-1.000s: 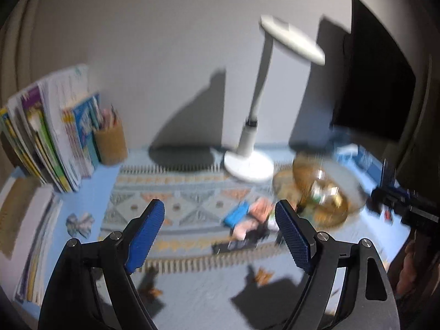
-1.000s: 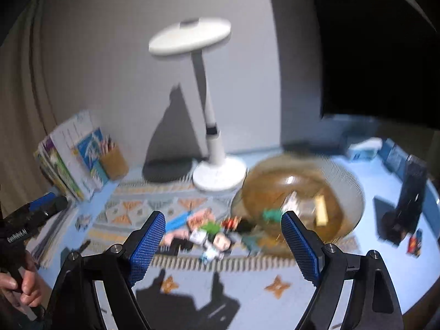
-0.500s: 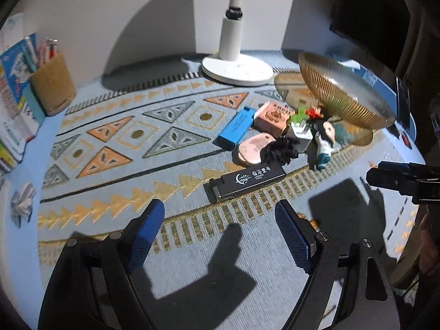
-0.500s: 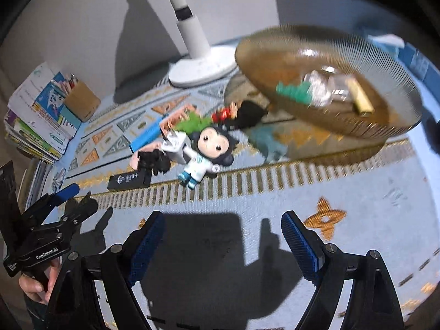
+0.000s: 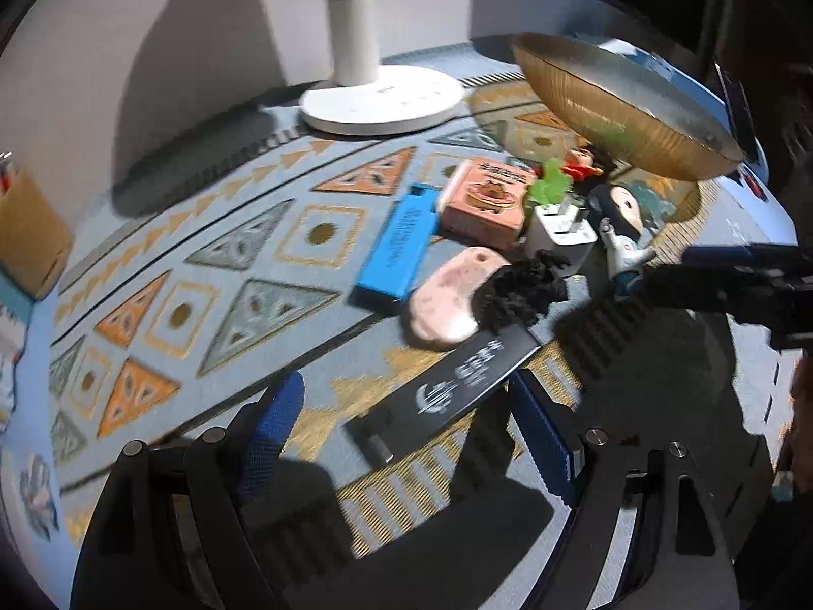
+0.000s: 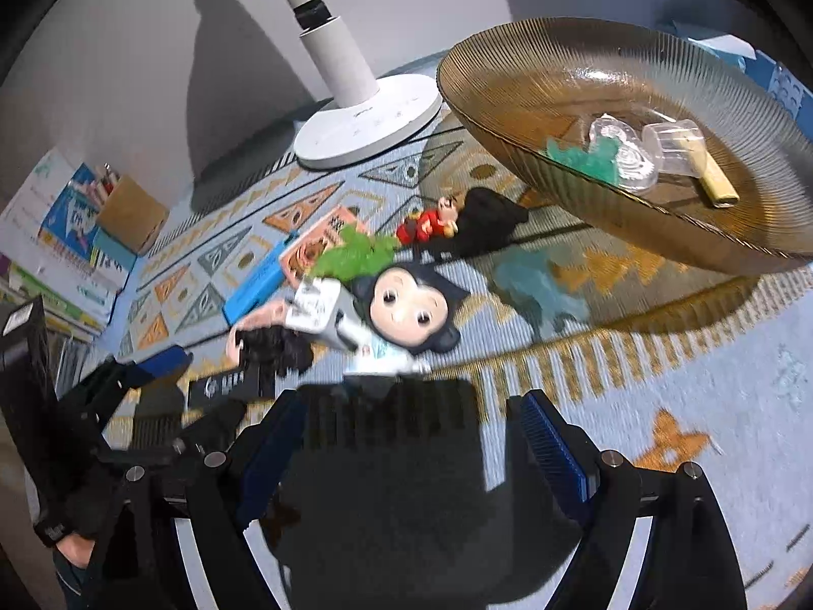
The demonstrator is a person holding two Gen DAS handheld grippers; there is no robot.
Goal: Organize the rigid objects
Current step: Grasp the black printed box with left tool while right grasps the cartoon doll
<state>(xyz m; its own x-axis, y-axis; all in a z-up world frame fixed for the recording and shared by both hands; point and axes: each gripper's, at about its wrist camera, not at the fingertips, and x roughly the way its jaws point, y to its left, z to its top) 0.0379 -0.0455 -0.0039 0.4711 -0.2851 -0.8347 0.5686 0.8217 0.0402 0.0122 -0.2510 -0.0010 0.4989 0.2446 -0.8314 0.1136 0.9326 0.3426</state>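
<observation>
Having dropped close over the table, left tongs (image 5: 401, 422) gaping wide and empty above the black stick (image 5: 442, 391); right tongs (image 6: 411, 432) equally wide, empty, nearing the doll (image 6: 401, 315). Bowl (image 6: 508, 96) waiting beyond the pile; picking seemingly about to begin.

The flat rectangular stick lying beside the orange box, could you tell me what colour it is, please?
Bright blue; the stick shows best in the left wrist view.

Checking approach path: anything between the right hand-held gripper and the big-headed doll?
Nothing: only bare, shadowed mat between the open right hand-held gripper and the doll, per the right wrist view.
</observation>
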